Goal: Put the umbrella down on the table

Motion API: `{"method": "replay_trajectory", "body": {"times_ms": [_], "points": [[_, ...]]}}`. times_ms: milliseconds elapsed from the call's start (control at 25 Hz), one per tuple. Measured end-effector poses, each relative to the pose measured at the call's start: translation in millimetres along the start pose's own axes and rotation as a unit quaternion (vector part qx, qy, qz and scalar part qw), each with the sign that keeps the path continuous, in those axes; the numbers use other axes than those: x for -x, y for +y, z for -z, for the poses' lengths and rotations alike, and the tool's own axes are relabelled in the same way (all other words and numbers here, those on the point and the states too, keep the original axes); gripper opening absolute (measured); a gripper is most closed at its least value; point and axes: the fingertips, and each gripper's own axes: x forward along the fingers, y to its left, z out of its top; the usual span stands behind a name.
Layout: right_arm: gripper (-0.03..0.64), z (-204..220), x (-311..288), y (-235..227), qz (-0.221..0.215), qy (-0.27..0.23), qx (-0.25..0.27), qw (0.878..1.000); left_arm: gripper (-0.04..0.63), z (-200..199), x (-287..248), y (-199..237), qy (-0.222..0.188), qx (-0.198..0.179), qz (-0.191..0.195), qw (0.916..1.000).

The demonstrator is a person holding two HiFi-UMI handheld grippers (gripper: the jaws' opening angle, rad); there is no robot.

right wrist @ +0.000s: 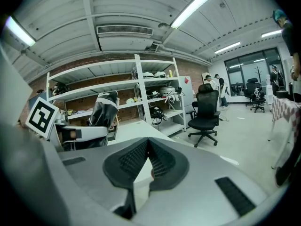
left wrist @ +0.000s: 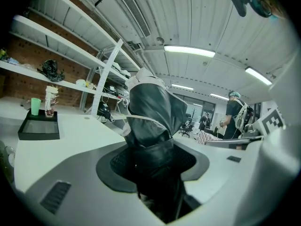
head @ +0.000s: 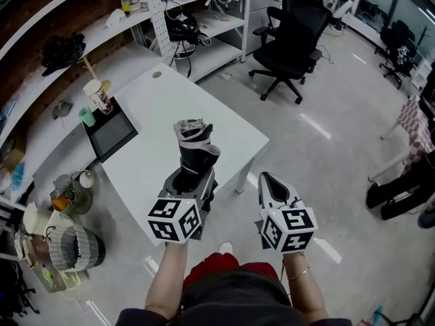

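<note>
Ahead, I see the white table [head: 153, 107], and the folded black umbrella [head: 195, 148] stands upright over its near edge, not laid down. My left gripper [head: 194, 180] clamps the umbrella's lower end. My right gripper [head: 270, 185], just beside it, has its jaws pressed together on nothing.

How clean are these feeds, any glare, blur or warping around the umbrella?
Head view: evenly lit and sharp, umbrella clear against the white table, edges bowed. Left gripper view: heavy fisheye, black corners, ceiling lights glaring, umbrella's lower folds lost in shadow. Right gripper view: same fisheye, bright ceiling strip, no blur.
</note>
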Motion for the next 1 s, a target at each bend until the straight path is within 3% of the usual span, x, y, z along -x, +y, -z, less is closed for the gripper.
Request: {"method": "replay_trajectory", "body": {"times_ms": [520,1000], "points": [[0.018,2,-25,-26,0.021,0.015,-0.016,1.0,0.21,14,-41,19,0.039,-0.003,0.004,0.9992],[0.018,-7,-74,-71,0.014,0.023,-0.029,0.999,0.21,23,-103,39,0.077,-0.018,-0.024,0.9966]]}}
